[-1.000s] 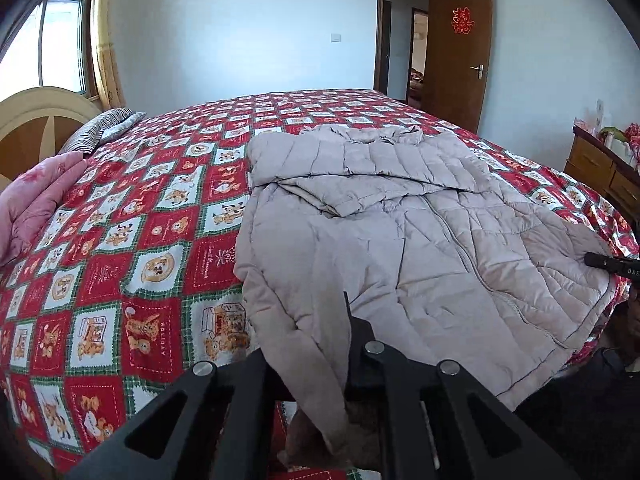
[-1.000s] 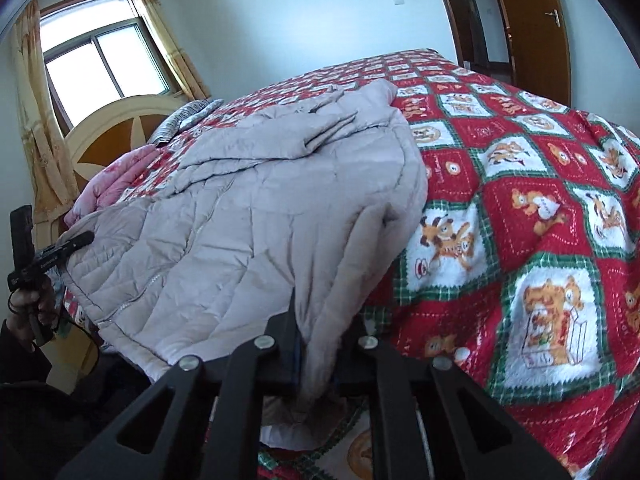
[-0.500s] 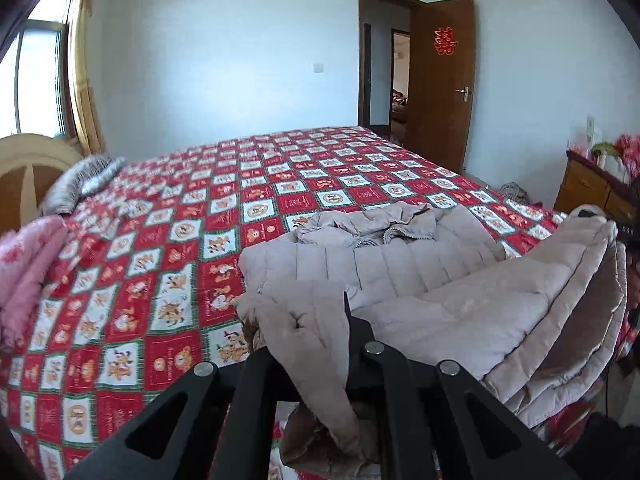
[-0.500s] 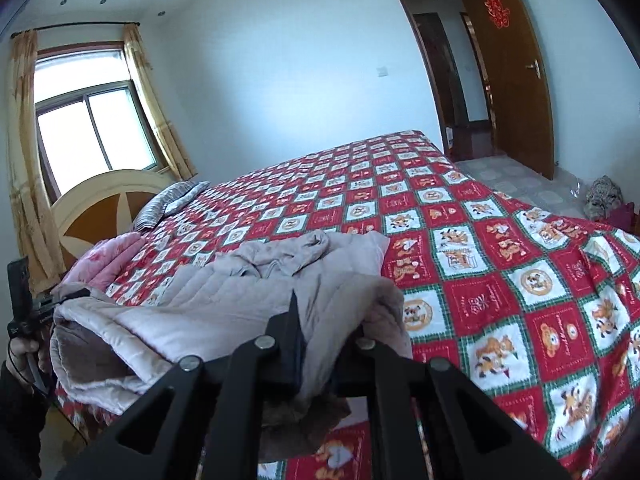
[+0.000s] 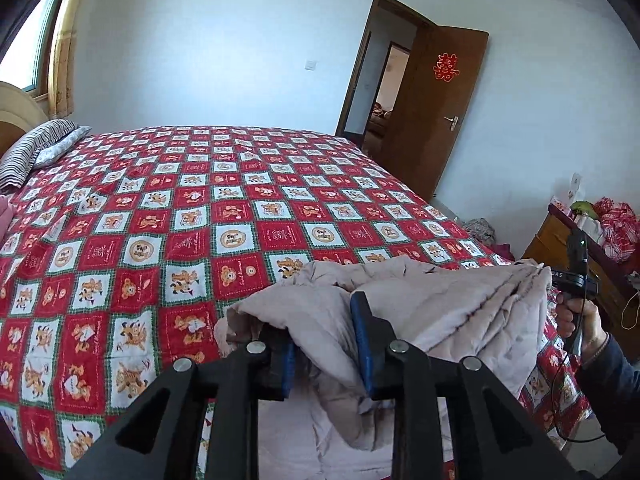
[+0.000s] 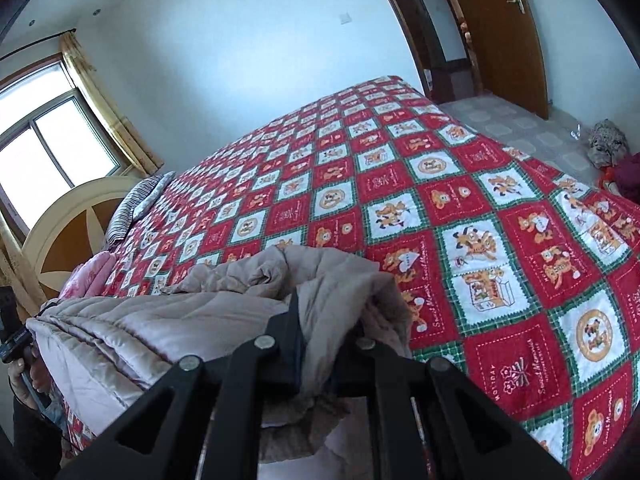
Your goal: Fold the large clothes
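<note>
A beige quilted puffer coat [image 5: 448, 304] is lying bunched in stacked layers at the near edge of the bed, at about five o'clock in the left wrist view and seven o'clock in the right wrist view, its stitched panels creased and a loose fold drooping over the side.

The left gripper [image 5: 324, 344] is standing with its blue-padded jaws apart; they have just been opening, and a fold of the coat is hanging loosely between them without being pressed. The right gripper [image 6: 328, 344] is clenched on a wad of the coat's fabric.

A second ago the coat was spreading flat and full-length across the red checked cartoon bedspread [image 5: 192, 216]; half a second ago it was doubling over, and now it is gathered far more compactly by the bed's edge.

A red paper double-happiness character [image 5: 447, 67] is showing on the brown door at one o'clock. Small lettering on the bedspread squares is too small to read with certainty.
</note>
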`<action>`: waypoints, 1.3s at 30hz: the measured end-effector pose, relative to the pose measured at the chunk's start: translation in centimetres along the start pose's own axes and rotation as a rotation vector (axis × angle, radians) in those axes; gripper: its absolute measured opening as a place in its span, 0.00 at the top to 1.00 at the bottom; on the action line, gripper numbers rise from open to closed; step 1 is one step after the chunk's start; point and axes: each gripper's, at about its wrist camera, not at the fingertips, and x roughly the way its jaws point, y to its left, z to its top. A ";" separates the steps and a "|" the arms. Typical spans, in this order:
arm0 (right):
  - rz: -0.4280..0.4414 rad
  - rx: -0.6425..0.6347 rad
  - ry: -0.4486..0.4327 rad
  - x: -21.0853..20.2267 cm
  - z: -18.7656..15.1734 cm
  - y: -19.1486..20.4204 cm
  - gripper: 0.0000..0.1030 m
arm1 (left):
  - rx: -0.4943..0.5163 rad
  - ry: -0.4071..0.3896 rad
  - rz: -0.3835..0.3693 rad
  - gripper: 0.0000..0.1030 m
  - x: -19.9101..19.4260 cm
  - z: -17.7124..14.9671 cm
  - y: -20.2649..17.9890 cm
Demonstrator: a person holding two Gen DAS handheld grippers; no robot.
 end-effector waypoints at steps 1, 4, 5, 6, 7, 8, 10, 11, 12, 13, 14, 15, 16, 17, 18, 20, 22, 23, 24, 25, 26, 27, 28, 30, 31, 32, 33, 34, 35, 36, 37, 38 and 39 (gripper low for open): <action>-0.011 -0.007 0.008 0.7 0.1 0.0 0.90 | -0.019 0.013 -0.013 0.73 0.5 0.1 0.8; -0.047 -0.004 0.029 3.3 0.7 0.2 0.90 | -0.098 0.027 -0.035 0.73 2.2 0.6 3.0; -0.058 -0.005 0.032 4.1 0.9 0.1 0.90 | -0.129 0.021 -0.044 0.73 2.6 0.8 3.6; -0.070 0.002 0.038 4.9 1.1 -0.1 0.90 | -0.149 0.012 -0.056 0.73 2.7 0.9 4.0; -0.071 0.026 0.052 5.7 1.2 -0.5 0.90 | -0.156 0.002 -0.059 0.73 2.8 0.9 4.2; -0.068 0.037 0.063 6.4 1.5 -0.8 0.90 | -0.146 -0.001 -0.053 0.73 2.9 0.7 4.2; -0.063 0.041 0.075 7.1 1.7 -1.0 0.90 | -0.103 0.015 -0.025 0.73 3.3 0.0 4.0; -0.057 0.039 0.078 7.2 1.9 -1.0 0.90 | -0.077 0.025 -0.006 0.73 3.5 -0.4 4.0; -0.057 0.034 0.077 7.5 2.1 -0.9 0.90 | -0.063 0.034 0.004 0.73 3.6 -0.7 4.2; -0.056 0.035 0.080 7.8 2.3 -0.8 0.90 | -0.070 0.038 0.001 0.73 3.8 -1.2 4.7; -0.055 0.035 0.084 8.1 2.4 -0.7 0.90 | -0.091 0.036 -0.002 0.73 3.9 -1.5 5.2; -0.058 0.034 0.086 8.6 2.6 -0.5 0.90 | -0.108 0.039 0.006 0.73 4.3 -1.8 5.6; -0.068 0.029 0.093 9.2 2.6 -0.2 0.90 | -0.108 0.047 0.039 0.73 4.9 -2.1 5.6; -0.078 0.021 0.099 9.8 2.6 0.1 0.90 | -0.096 0.065 0.081 0.73 5.7 -2.2 5.4; -0.089 0.009 0.105 10.3 2.6 0.4 0.90 | -0.075 0.087 0.133 0.73 6.6 -2.4 5.0; -0.119 -0.012 0.113 11.1 2.4 0.9 0.90 | -0.060 0.096 0.192 0.73 7.8 -2.9 4.8; -0.133 -0.013 0.123 11.6 2.5 0.8 0.89 | -0.058 0.099 0.215 0.73 8.5 -3.2 4.9; -0.134 -0.010 0.127 11.7 2.6 0.6 0.90 | -0.057 0.098 0.214 0.73 8.7 -3.4 5.1; -0.132 -0.004 0.132 11.8 2.6 0.3 0.90 | -0.056 0.097 0.210 0.73 8.7 -3.5 5.3; -0.132 -0.002 0.137 11.9 2.5 -0.1 0.90 | -0.056 0.095 0.199 0.73 8.5 -3.6 5.5; -0.132 0.003 0.143 12.1 2.5 -0.3 0.90 | -0.064 0.086 0.173 0.73 8.3 -3.5 5.8; -0.130 0.009 0.151 12.3 2.5 -0.6 0.90 | -0.071 0.082 0.146 0.73 8.0 -3.5 6.1; -0.129 0.013 0.158 12.6 2.5 -0.8 0.90 | -0.081 0.083 0.114 0.73 7.5 -3.5 6.5; -0.135 0.018 0.169 13.1 2.5 -1.0 0.90 | -0.120 0.082 0.041 0.72 6.8 -3.5 7.2; -0.140 0.012 0.172 13.4 2.5 -0.9 0.90 | -0.131 0.079 0.023 0.72 6.4 -3.5 7.5; -0.150 0.002 0.171 13.6 2.5 -0.6 0.90 | -0.134 0.076 0.009 0.71 6.0 -3.4 7.6; -0.161 -0.004 0.171 13.8 2.5 -0.4 0.90 | -0.144 0.071 0.000 0.62 5.6 -3.5 7.9; -0.174 -0.005 0.171 14.0 2.6 -0.3 0.90 | -0.152 0.062 0.040 0.49 5.0 -3.5 8.3; -0.185 -0.003 0.170 14.1 2.7 -0.3 0.90 | -0.154 0.043 0.115 0.17 4.4 -3.5 8.6; -0.188 0.002 0.168 14.2 2.7 -0.4 0.90 | -0.161 0.003 0.152 0.09 3.5 -3.6 9.1; -0.189 0.008 0.166 14.4 2.7 -0.4 0.90 | -0.184 -0.036 0.134 0.09 2.6 -3.8 9.7; -0.188 0.005 0.165 14.5 2.6 -0.3 0.89 | -0.231 -0.044 0.109 0.09 2.4 -3.8 10.3; -0.188 -0.004 0.166 14.7 2.5 0.0 0.88 | -0.264 -0.048 0.099 0.09 2.5 -3.8 10.5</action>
